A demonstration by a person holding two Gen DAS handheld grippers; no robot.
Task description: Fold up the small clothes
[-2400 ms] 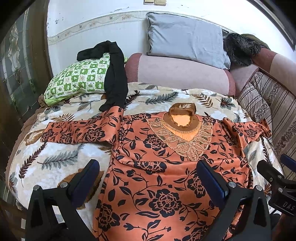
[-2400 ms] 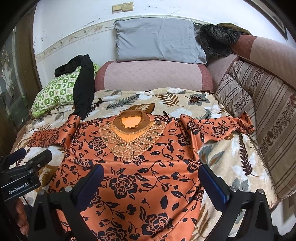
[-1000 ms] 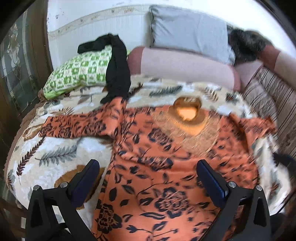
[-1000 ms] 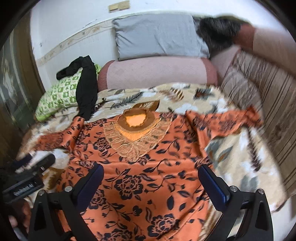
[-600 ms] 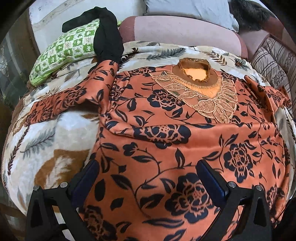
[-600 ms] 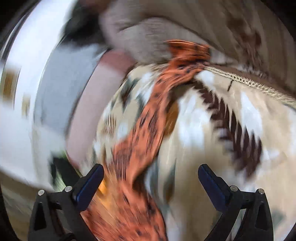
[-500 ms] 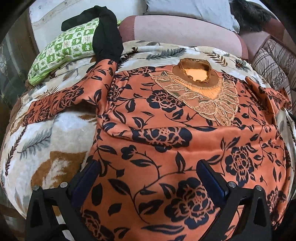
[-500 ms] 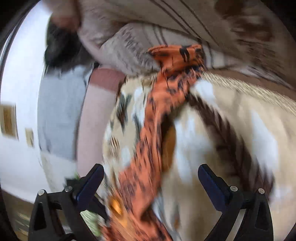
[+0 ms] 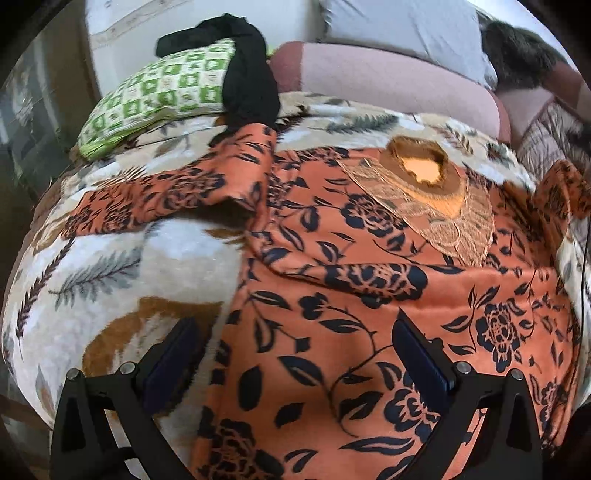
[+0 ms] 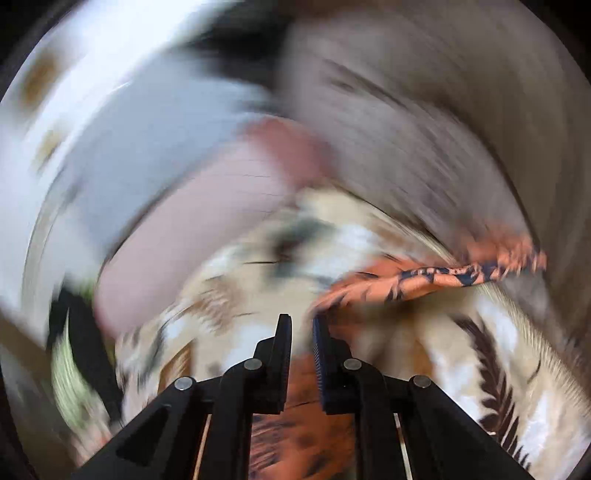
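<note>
An orange top (image 9: 332,258) with black flowers and a lace neckline (image 9: 424,166) lies face up on a leaf-print blanket (image 9: 129,266). Its left sleeve (image 9: 147,199) lies stretched out to the left. My left gripper (image 9: 295,325) hangs open low over the top's lower left edge, one finger over the blanket and one over the cloth. The right wrist view is badly blurred. There my right gripper (image 10: 301,321) has its jaws closing, almost together, with orange cloth between them, and the right sleeve (image 10: 443,277) trails away to the right.
A green checked pillow (image 9: 159,88) with a black garment (image 9: 251,85) draped over it lies at the back left. A pink bolster (image 9: 388,81) and a grey pillow (image 9: 399,22) line the back. Striped cushions (image 10: 461,129) stand on the right.
My left gripper has sunk closer to the top and stays open. My right gripper swung to the right sleeve and went from wide open to nearly shut on it.
</note>
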